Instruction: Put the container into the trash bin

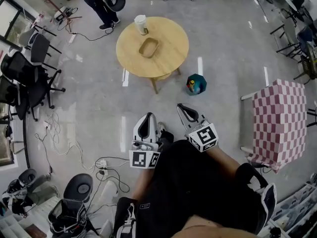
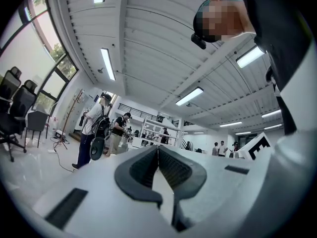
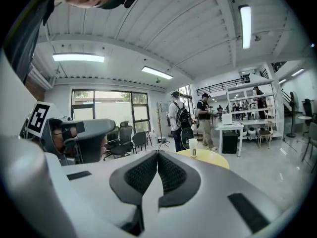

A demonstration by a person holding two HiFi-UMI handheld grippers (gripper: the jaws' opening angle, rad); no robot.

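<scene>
The bare grey floor (image 1: 99, 98) between me and the round light-wood table (image 1: 171, 58) leaves plenty of room. Black office chairs (image 1: 29, 78) and cables (image 1: 59, 143) crowd only its left edge, and a red-and-white checked table (image 1: 280, 118) its right. What I take for the small teal trash bin (image 1: 196, 84) stands on the floor just off the round table's near-right edge. The shallow tan container (image 1: 148, 47) lies mid-table, untouched. Left gripper (image 1: 146, 128) and right gripper (image 1: 187, 114) are both closed on nothing. I judge this the approach — next, open one claw and reach over the near edge.
</scene>
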